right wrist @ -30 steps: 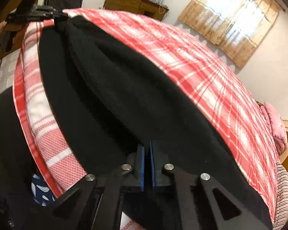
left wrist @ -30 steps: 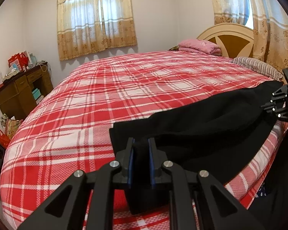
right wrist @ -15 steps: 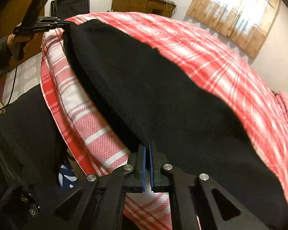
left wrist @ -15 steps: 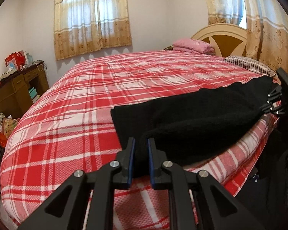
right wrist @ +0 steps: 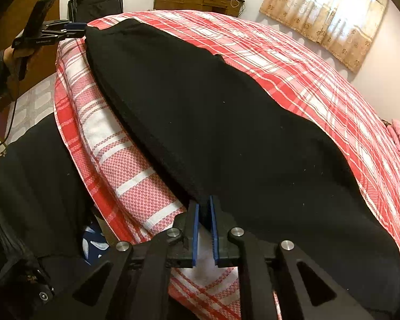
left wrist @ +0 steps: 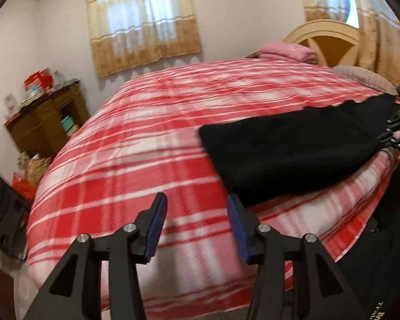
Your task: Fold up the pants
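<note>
Left gripper (left wrist: 197,220): jaws stand apart over bare bedspread, having just been opening; nothing is seen between the blue pads (left wrist: 155,228), and the near corner of the pants lies just beside the right-hand pad
Right gripper (right wrist: 204,229): jaws stand slightly parted, having just been opening; a fold of black cloth sits in the narrow gap, but whether the pads press on it cannot be told
Pants (right wrist: 226,122): black, laid lengthwise along the near edge of the bed, doubled so that one layer is seen over another at the near hem; one end lies by the left gripper, the other runs under the right one
Bedspread (left wrist: 146,154): red and white plaid, spread flat under the garment
Person: a hand (right wrist: 12,56) is seen on the left gripper's handle in the right wrist view; dark clothing fills the lower left of that view
Step in hand: release after a lengthwise fold is judged to be under way
Next move: the right jaws are likely to be cleared of the cloth, then one end is to be gripped again and carried over to the other end, with edges kept aligned so the layers are not dragged apart
</note>
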`<state>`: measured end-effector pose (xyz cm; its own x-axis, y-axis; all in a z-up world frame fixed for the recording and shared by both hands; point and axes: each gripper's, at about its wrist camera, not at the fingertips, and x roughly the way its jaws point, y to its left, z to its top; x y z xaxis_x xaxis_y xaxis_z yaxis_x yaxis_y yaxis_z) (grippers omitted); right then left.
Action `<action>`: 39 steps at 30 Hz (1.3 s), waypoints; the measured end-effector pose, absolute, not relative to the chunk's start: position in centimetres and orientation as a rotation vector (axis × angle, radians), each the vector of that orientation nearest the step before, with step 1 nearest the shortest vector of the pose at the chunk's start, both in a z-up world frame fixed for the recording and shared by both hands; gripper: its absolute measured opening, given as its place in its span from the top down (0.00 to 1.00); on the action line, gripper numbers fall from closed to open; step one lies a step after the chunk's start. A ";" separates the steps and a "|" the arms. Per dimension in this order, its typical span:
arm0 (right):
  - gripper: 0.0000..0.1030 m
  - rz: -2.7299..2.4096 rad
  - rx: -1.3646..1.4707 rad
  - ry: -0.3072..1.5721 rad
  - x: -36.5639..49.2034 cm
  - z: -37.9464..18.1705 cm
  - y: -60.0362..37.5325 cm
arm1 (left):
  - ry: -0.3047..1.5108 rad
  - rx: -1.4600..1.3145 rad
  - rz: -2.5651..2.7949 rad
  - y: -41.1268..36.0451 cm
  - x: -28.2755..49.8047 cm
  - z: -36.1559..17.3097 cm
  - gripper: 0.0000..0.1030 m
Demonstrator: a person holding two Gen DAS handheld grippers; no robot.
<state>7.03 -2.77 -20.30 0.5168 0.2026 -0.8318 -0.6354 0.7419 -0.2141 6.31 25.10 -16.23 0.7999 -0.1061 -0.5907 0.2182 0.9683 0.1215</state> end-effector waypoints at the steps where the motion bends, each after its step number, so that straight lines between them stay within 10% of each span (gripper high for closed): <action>1: 0.76 0.543 -0.543 0.900 6.9 -20.2 -2.7 | 0.627 0.176 -0.158 25.8 6.2 -16.1 0.51; 4: 0.62 0.587 -0.524 0.913 6.5 -20.0 -2.8 | 0.612 0.135 -0.105 26.8 5.7 -15.6 0.51; 20: 0.62 0.457 -0.359 0.902 5.8 -17.6 -8.8 | 0.676 0.182 -0.197 17.5 9.6 -16.1 0.35; 39: 0.62 -0.358 0.553 0.687 2.7 -10.8 -44.0 | 0.675 0.232 -0.455 5.0 12.1 -16.0 0.35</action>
<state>2.74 -44.04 -10.80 0.7220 -0.1306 -0.6795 0.4826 0.7988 0.3593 12.08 4.96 -15.98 0.6876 -0.3290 -0.6472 0.4768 0.8769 0.0608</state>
